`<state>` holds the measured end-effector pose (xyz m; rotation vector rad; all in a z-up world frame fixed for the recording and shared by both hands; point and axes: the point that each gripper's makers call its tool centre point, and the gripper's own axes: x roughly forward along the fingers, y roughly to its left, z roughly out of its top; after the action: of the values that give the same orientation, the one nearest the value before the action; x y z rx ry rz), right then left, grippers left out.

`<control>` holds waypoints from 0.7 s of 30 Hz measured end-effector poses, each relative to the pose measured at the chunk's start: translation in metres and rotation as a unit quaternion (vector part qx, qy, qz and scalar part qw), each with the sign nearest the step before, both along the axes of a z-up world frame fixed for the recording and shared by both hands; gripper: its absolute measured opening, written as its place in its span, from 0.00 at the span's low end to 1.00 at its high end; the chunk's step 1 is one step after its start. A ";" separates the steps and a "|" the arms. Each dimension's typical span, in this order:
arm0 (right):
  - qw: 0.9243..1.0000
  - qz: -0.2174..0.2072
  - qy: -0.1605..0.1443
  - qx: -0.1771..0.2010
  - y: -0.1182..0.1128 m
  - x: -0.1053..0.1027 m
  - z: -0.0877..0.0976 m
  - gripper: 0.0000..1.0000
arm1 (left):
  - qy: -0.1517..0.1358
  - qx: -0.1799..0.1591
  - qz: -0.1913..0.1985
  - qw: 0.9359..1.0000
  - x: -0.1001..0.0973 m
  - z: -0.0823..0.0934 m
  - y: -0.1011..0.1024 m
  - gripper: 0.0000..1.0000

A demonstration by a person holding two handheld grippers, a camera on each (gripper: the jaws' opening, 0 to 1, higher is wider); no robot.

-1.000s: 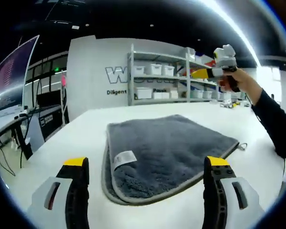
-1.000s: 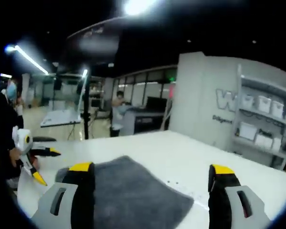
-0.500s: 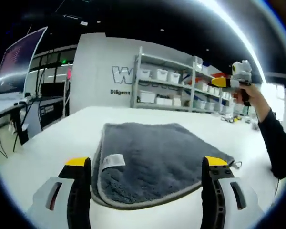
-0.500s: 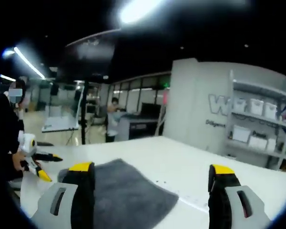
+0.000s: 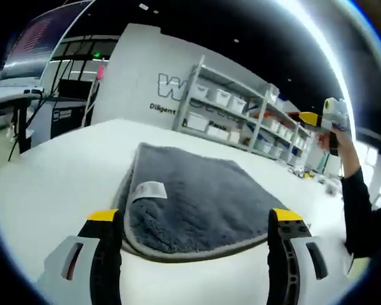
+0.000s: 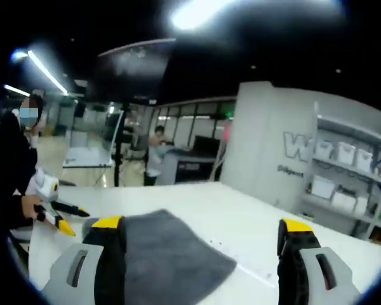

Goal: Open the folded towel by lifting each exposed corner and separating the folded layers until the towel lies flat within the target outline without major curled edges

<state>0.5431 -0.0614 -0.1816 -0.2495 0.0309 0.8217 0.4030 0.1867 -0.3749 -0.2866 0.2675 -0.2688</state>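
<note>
Two grippers hang spread and empty. The left gripper (image 5: 190,238) sits low, the towel's (image 5: 197,200) near folded edge just ahead between its jaws, so it is nearer. The right gripper (image 6: 200,254) hovers higher off the towel (image 6: 171,264), its far side.
</note>
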 end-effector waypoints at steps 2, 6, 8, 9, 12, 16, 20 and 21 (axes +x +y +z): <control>1.000 0.007 -0.004 -0.002 0.005 -0.007 0.002 0.99 | 0.004 0.003 -0.001 1.000 0.000 -0.002 0.000 0.93; 1.000 0.012 -0.010 -0.010 0.009 -0.011 0.004 0.99 | 0.014 0.002 -0.003 1.000 -0.001 -0.006 0.000 0.92; 1.000 0.013 -0.012 -0.011 0.010 -0.013 0.005 0.99 | 0.016 0.003 -0.002 1.000 -0.001 -0.007 0.001 0.92; 1.000 0.014 -0.014 -0.011 0.011 -0.015 0.006 0.99 | 0.017 0.000 -0.003 1.000 -0.001 -0.007 0.001 0.92; 1.000 0.018 -0.016 -0.013 0.013 -0.016 0.006 0.99 | 0.021 -0.007 -0.008 1.000 -0.002 -0.006 -0.001 0.90; 1.000 0.018 -0.017 -0.018 0.013 -0.016 0.006 0.99 | 0.022 -0.015 -0.009 1.000 -0.003 -0.005 -0.001 0.89; 0.999 0.018 -0.019 -0.020 0.014 -0.017 0.005 0.99 | 0.030 -0.014 -0.005 0.999 -0.001 -0.009 0.003 0.87; 0.999 0.019 -0.019 -0.020 0.014 -0.017 0.005 0.99 | 0.032 -0.013 -0.004 0.999 0.000 -0.010 0.005 0.86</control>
<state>0.5260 -0.0476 -0.1762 -0.3040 0.0071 0.8538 0.4025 0.1913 -0.3844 -0.3197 0.3277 -0.2710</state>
